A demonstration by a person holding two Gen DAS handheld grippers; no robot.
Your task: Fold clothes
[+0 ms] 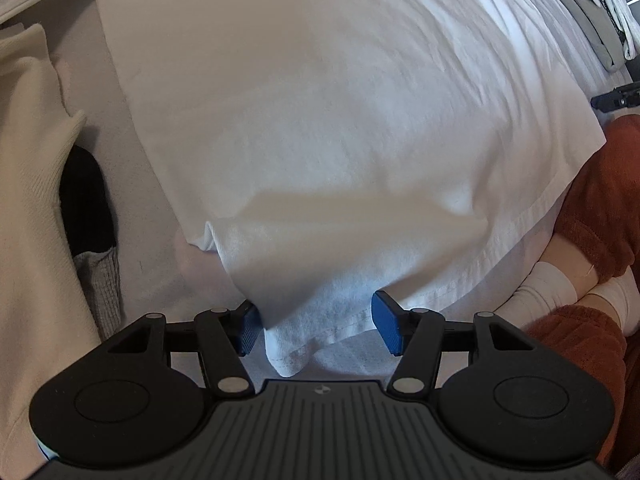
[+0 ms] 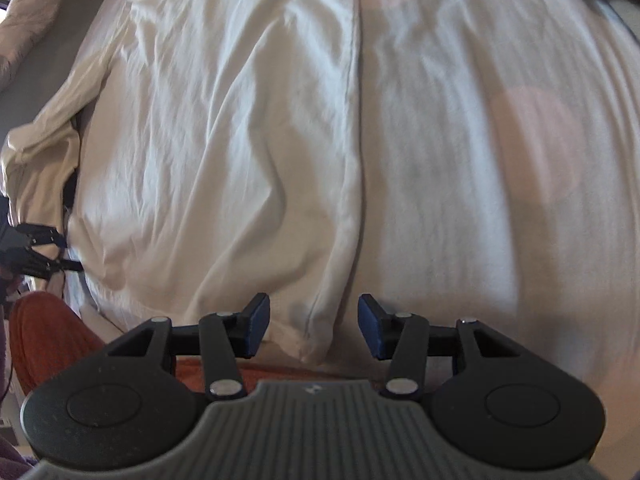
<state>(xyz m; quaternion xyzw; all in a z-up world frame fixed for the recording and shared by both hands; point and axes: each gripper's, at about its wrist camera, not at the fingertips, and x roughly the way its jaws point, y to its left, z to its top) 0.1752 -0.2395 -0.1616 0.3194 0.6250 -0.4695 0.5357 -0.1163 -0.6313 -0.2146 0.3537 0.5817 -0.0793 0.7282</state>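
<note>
White cotton is filling both wrist views: a white garment [image 1: 340,140] is lying spread across the pale bed surface [image 1: 120,128], reaching well forward of each claw. The left gripper [image 1: 318,326] is sitting with its blue pads [image 1: 386,326] apart, and a folded corner of the garment's hem is hanging down between them; the left pad is touching or just beside the cloth, the right pad is standing clear of it, so the jaws are spread and not pinching anything. Left of this claw, a cream knitted piece [image 1: 28,160] is lying on the bed with a dark cloth [image 1: 88,204] tucked against its edge. Right of the claw, the person's rust-coloured trousers [image 1: 600,200] and white socks [image 1: 548,290] are showing just beside the garment's hem. Ahead and far to the right, a heap of grey and white cloth [image 1: 592,16] is resting near the bed's edge. The right gripper [image 2: 314,326] is also holding its blue pads [image 2: 370,328] apart, with the near corner of the garment [image 2: 224,140] lying between and slightly ahead of them; neither pad is clearly pressing on it. The garment's long straight edge is running forward from that corner, with bare sheet [image 2: 480,160] stretching to the right of the claw. To its left, the other gripper [image 2: 36,252] is appearing small and dark at the garment's far corner.
</note>
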